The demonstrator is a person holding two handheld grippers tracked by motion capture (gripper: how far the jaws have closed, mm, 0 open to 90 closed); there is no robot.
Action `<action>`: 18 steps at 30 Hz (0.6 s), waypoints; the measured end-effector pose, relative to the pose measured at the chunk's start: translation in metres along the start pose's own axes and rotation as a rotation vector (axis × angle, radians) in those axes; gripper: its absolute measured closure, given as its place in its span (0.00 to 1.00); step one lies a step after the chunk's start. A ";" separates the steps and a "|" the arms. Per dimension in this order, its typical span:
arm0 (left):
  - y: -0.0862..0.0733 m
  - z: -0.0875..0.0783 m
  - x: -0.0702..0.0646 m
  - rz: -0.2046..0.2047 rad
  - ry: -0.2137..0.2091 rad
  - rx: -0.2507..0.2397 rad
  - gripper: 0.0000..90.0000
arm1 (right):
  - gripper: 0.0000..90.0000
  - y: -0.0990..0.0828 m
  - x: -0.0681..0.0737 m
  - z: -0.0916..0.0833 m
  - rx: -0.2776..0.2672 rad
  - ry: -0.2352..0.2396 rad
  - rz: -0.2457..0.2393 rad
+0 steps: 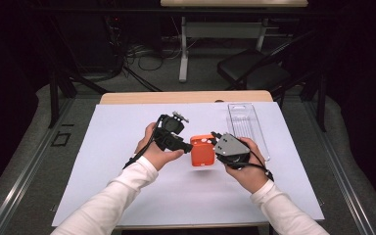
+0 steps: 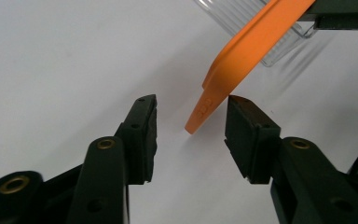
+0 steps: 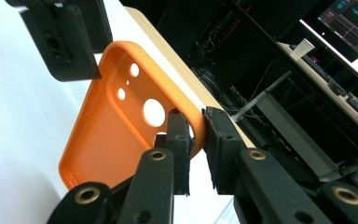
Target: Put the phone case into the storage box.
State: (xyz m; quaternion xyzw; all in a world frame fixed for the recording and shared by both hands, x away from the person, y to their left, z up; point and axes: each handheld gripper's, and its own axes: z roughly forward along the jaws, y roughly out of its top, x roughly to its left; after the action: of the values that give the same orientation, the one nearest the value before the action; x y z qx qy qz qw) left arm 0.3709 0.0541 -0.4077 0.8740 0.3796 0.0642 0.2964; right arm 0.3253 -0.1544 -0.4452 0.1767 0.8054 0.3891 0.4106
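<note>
An orange phone case (image 1: 202,151) is held above the white sheet, between my two grippers. My right gripper (image 3: 196,135) is shut on the rim of the case (image 3: 107,135) near its camera holes. In the high view the right gripper (image 1: 221,147) is at the case's right side. My left gripper (image 2: 191,128) stands open, and a corner of the case (image 2: 242,56) dips into the gap, closer to the right jaw. The left gripper (image 1: 186,144) sits at the case's left edge in the high view, and one of its fingers (image 3: 60,37) shows beyond the case.
A clear plastic tray (image 1: 245,127) lies on the white sheet (image 1: 127,196) at the back right, just behind the right hand. The wooden table edge (image 1: 186,97) runs along the far side. A dark chair (image 1: 254,68) and cables are on the floor beyond.
</note>
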 end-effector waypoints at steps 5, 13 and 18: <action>-0.006 0.000 0.004 -0.024 -0.039 -0.062 0.56 | 0.90 -0.004 -0.005 -0.001 -0.008 0.017 0.035; -0.015 -0.001 0.005 -0.008 -0.038 -0.108 0.53 | 0.90 -0.006 -0.013 -0.003 -0.032 0.011 0.064; -0.020 0.000 0.009 -0.015 -0.040 -0.141 0.52 | 0.90 -0.007 -0.016 -0.004 -0.045 -0.003 0.060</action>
State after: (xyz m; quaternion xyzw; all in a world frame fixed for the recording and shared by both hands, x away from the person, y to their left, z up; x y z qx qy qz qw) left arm 0.3645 0.0716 -0.4200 0.8492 0.3748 0.0709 0.3651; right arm 0.3315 -0.1702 -0.4408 0.1921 0.7902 0.4190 0.4038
